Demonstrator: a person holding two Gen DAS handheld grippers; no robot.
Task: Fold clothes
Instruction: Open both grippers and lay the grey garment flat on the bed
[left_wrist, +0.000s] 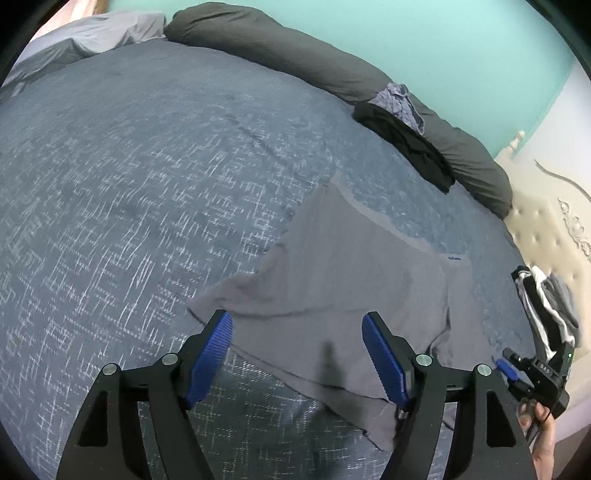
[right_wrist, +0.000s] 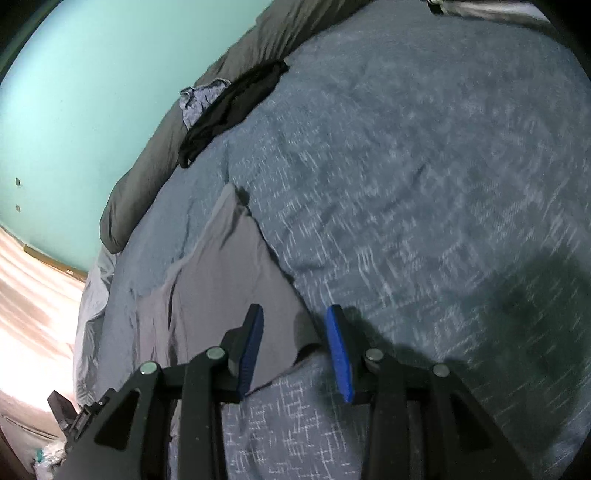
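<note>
A grey garment (left_wrist: 343, 280) lies spread flat on the blue patterned bedspread (left_wrist: 147, 184). My left gripper (left_wrist: 297, 323) hovers open over its near edge, with nothing between the blue pads (left_wrist: 210, 358). In the right wrist view the same grey garment (right_wrist: 221, 280) runs away from me. My right gripper (right_wrist: 295, 314) stands open above its near corner, holding nothing. The right gripper's body (left_wrist: 539, 376), held by a hand, shows at the right edge of the left wrist view.
A long dark grey bolster (left_wrist: 332, 70) lies along the teal wall. A black garment (left_wrist: 406, 140) and a crumpled blue-grey one (left_wrist: 399, 101) rest against it. Folded clothes (left_wrist: 550, 306) sit near the tufted headboard (left_wrist: 546, 229). A pale grey sheet (left_wrist: 85, 40) is bunched far left.
</note>
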